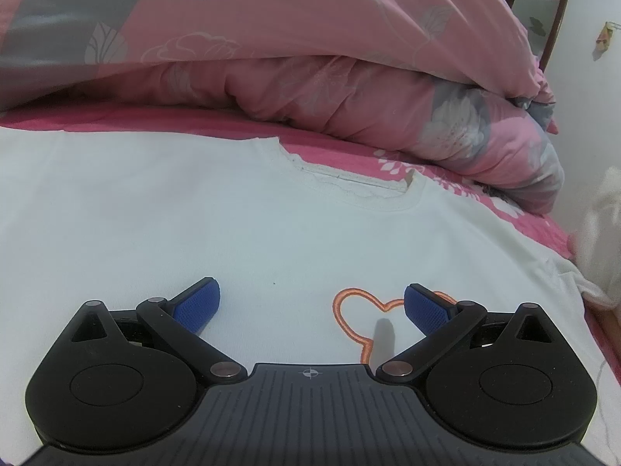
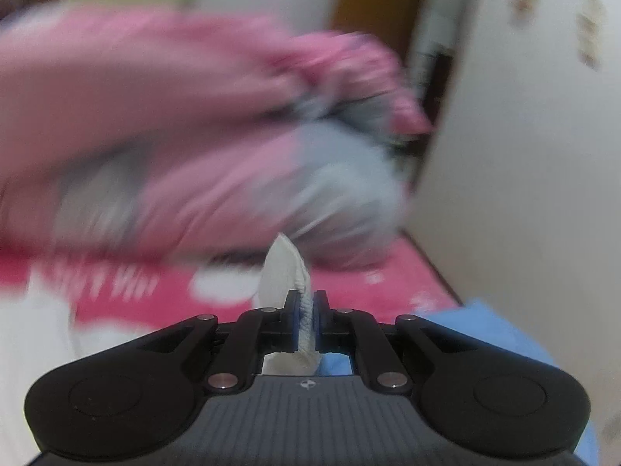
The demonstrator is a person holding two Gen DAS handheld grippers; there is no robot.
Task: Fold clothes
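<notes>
A white T-shirt [image 1: 194,213] lies spread flat on the bed, its ribbed neckline [image 1: 349,190] toward the quilt and an orange outlined heart [image 1: 349,310] on the chest. My left gripper [image 1: 310,303] hovers just over the chest, open, its blue pads [image 1: 198,306] wide apart with nothing between them. In the blurred right wrist view, my right gripper [image 2: 306,310] is shut on a white hemmed edge of the shirt [image 2: 285,268], which sticks up from between the pads, lifted above the bed.
A thick pink and grey floral quilt [image 1: 310,58] is bunched along the far side of the pink bed sheet [image 1: 446,171]. A white wall [image 2: 524,155] runs along the bed's right side. Light blue cloth [image 2: 504,341] lies at the lower right.
</notes>
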